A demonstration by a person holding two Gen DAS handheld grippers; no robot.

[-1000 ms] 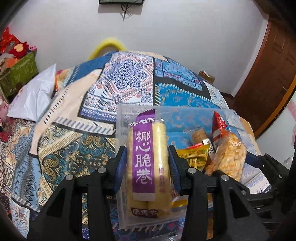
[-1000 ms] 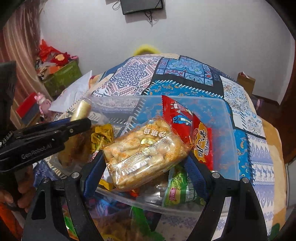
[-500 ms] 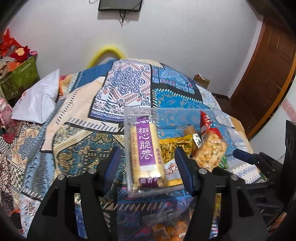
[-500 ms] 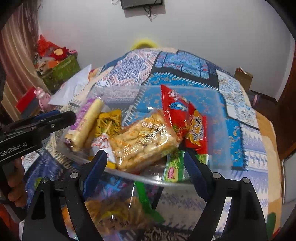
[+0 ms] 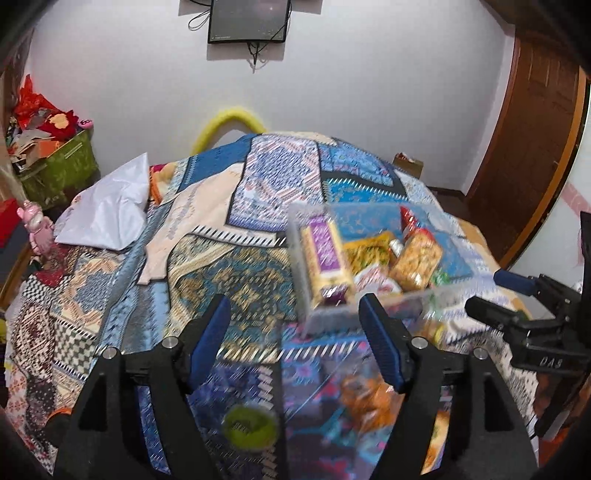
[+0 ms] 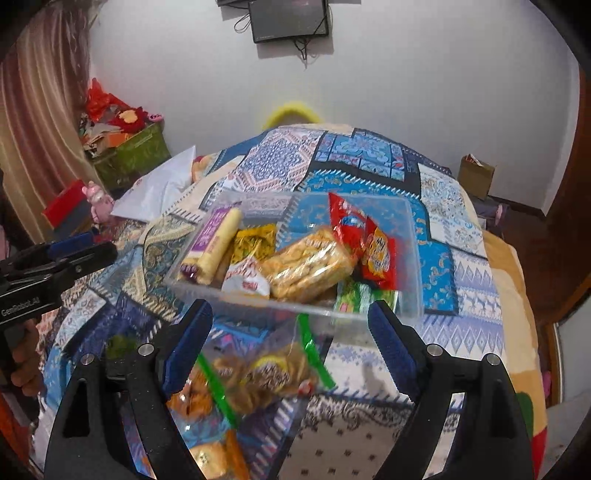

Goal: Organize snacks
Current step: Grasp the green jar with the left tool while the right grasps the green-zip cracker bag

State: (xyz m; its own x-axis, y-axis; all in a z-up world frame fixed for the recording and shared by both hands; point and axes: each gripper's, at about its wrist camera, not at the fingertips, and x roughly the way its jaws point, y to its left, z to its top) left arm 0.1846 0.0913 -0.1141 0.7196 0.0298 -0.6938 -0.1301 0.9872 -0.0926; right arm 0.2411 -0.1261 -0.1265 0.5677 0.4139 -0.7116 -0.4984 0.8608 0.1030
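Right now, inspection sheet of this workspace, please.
Surface: patterned quilt on a bed.
Job's things: clear bin holding purple roll pack, biscuit pack, red packet, others.
Clutter: zip bag of snacks before the bin; white pillow.
Grippers: left gripper opening, nothing between; right gripper opening, nothing between.
Cables: dangling under wall screen.
Surroundings: green box, door.

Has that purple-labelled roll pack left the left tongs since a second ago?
Yes. The roll pack now lies in the clear box, ahead of the opening, empty left tongs.
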